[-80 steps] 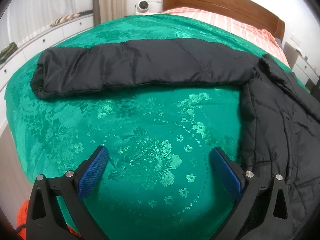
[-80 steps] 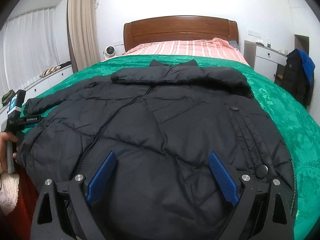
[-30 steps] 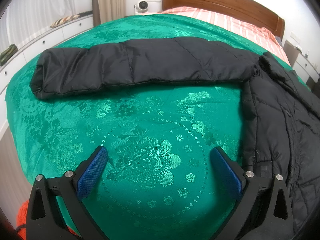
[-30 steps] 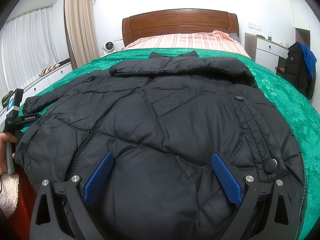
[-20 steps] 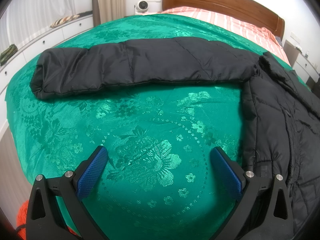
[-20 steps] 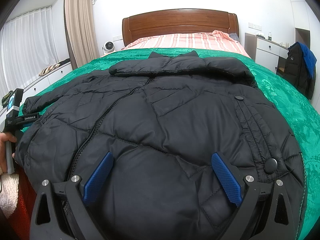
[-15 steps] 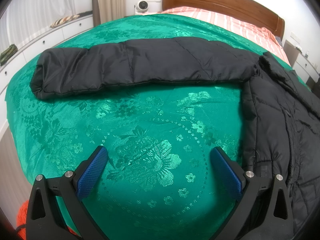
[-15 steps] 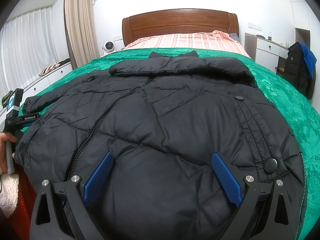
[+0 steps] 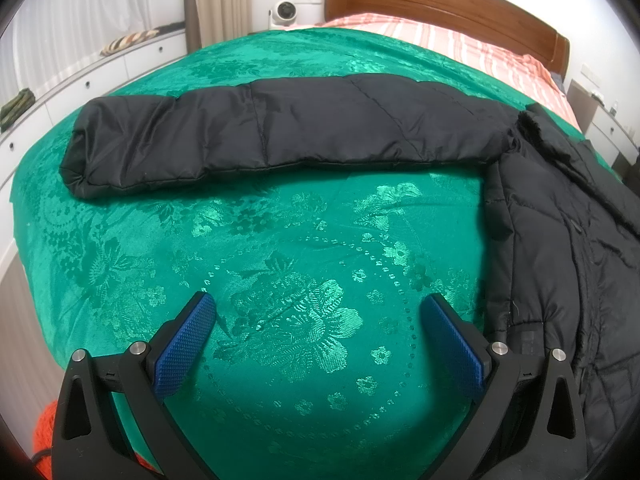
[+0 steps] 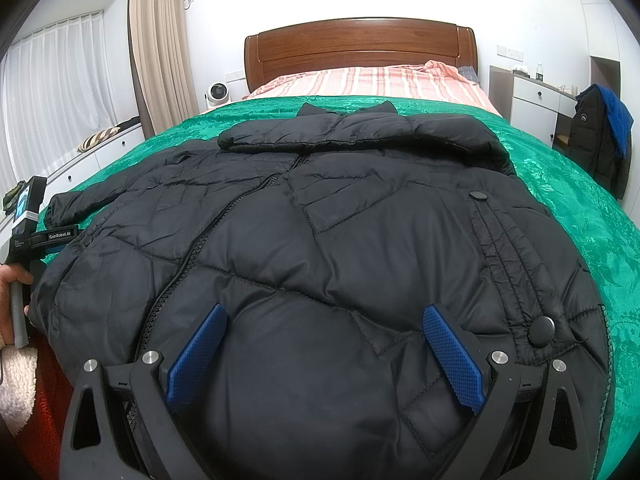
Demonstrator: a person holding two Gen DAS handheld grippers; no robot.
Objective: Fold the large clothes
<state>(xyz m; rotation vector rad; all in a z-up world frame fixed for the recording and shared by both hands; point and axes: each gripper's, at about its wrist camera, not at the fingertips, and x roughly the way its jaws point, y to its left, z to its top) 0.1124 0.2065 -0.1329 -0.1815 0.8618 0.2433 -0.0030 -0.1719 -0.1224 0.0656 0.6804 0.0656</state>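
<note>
A large black puffer jacket (image 10: 328,240) lies front-up on the green bedspread (image 10: 568,200), collar toward the headboard. Its right sleeve (image 10: 408,130) is folded across the chest below the collar. In the left wrist view its left sleeve (image 9: 280,128) stretches straight out to the left, and the jacket body (image 9: 568,272) fills the right edge. My left gripper (image 9: 320,320) is open above bare bedspread (image 9: 280,280), beside the jacket's hem. My right gripper (image 10: 324,336) is open just over the jacket's lower front, holding nothing.
The wooden headboard (image 10: 360,52) and striped pink bedding (image 10: 372,84) lie beyond the jacket. White drawers (image 9: 100,80) run along the left wall. A small fan (image 10: 218,94) sits by the curtain. Another dark jacket (image 10: 600,136) hangs at the right. A hand (image 10: 12,280) holds the left gripper's handle.
Both grippers have edged slightly forward since the earliest frames and have held still over the last second. The jacket has not moved.
</note>
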